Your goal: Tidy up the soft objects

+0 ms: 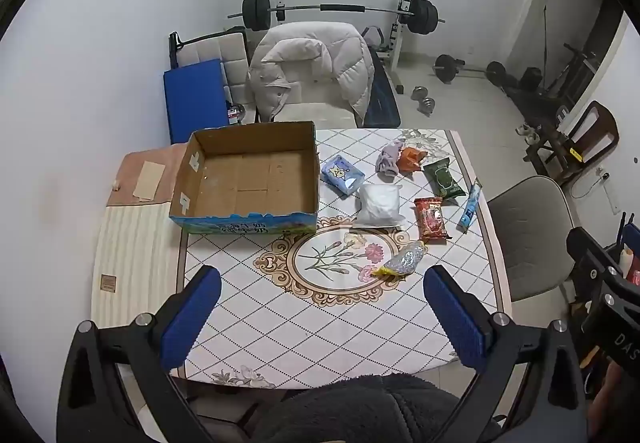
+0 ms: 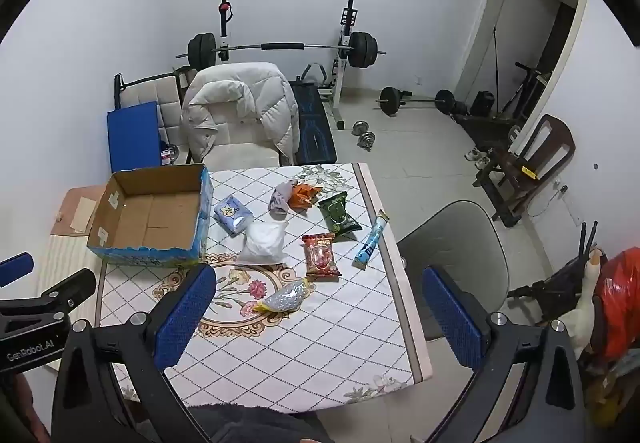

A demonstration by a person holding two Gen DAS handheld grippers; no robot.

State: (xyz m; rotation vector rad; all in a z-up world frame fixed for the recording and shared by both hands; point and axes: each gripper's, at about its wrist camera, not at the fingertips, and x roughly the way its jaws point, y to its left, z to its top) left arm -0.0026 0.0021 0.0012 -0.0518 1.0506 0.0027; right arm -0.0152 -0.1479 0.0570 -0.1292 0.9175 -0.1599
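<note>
An empty cardboard box (image 1: 188, 179) (image 2: 102, 219) stands at the table's far left. Right of it lie soft packs: a blue tissue pack (image 1: 342, 174) (image 2: 233, 218), a white bag (image 1: 379, 203) (image 2: 265, 241), a grey cloth (image 1: 389, 158) (image 2: 281, 198), an orange wrapper (image 1: 412, 159) (image 2: 305, 195), a green packet (image 1: 443, 179) (image 2: 339, 218), a red packet (image 1: 430, 218) (image 2: 320, 255), a blue tube (image 1: 471, 205) (image 2: 372, 239) and a silver-yellow bag (image 1: 402, 262) (image 2: 283, 297). My left gripper (image 1: 322, 317) and right gripper (image 2: 320, 319) are open and empty above the table's near edge.
The table (image 1: 320, 323) (image 2: 320, 343) has a patterned cloth. A chair with a white jacket (image 1: 312, 71) (image 2: 240, 103) stands behind it, a grey chair (image 1: 532, 227) (image 2: 456, 243) at its right. A barbell rack and weights stand by the far wall.
</note>
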